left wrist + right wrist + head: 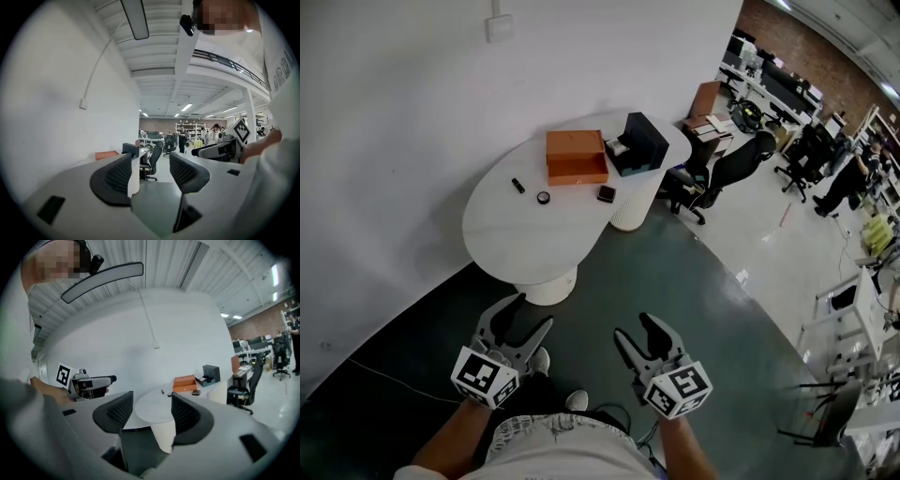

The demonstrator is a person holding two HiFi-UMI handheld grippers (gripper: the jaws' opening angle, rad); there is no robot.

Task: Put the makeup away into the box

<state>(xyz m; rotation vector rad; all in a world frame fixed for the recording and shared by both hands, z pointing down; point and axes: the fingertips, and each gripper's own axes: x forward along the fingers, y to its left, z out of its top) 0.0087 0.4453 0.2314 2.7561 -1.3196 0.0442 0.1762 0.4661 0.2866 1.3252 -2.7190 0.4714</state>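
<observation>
Down at the left of the head view, the grey two-jaw left gripper [530,314] hung over the dark floor, fingers spread with nothing between them, well short of the white rounded tabletop [511,230]. On it, a small black makeup tube [517,186] lay near the wall-side edge, with a small round black pot [544,198] just beside it toward the middle. A flat orange rectangular box [577,156] sat at the far edge, a small square black case [606,194] near the front edge, and a dark open box [639,142] at the far right end. The grey right gripper [636,328] was likewise parted, empty and well away from the tabletop. The likely trouble lay ahead: the tube could roll when nudged, the low pot and case could slip from wide pads, and with two boxes out the makeup might go into the wrong one.
</observation>
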